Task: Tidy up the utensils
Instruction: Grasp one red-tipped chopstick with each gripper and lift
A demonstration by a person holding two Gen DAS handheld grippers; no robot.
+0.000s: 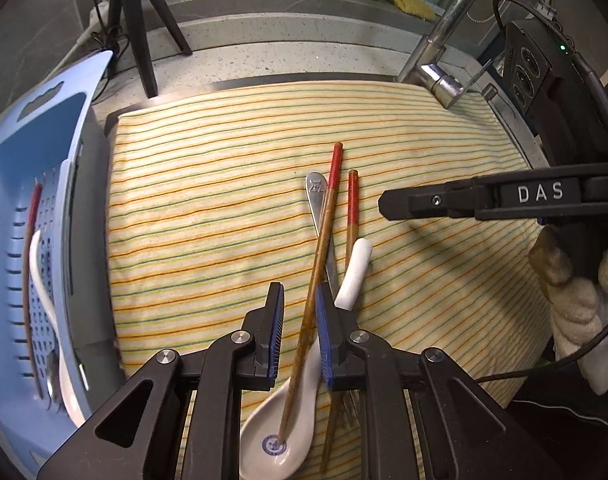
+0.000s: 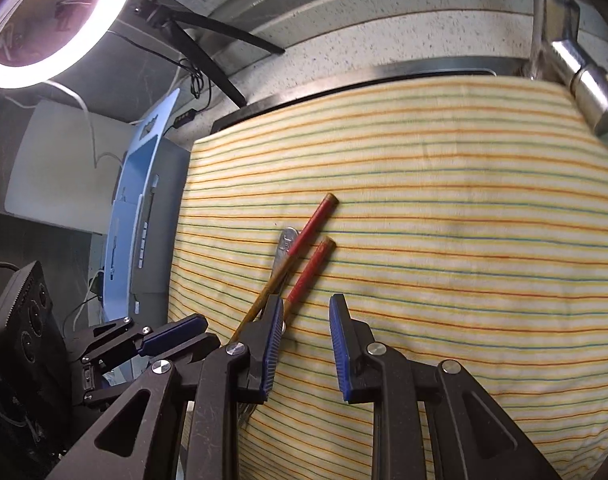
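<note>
Left gripper (image 1: 300, 332) spread around a chopstick (image 1: 324, 236) above a white spoon (image 1: 280, 432), right gripper (image 2: 306, 344) spread over striped cloth (image 2: 444, 208), nothing between, second chopstick (image 2: 310, 268) beside its left finger

A speckled pale stone counter (image 1: 288, 62) is running across at twelve o'clock, stepping up in ledges behind a striped cloth (image 1: 224, 200). A chrome tap (image 1: 444, 56) is leaning in at two o'clock. A black tripod (image 1: 140, 20) is standing at eleven o'clock. A ring light (image 2: 52, 20) is glowing white at ten o'clock
</note>
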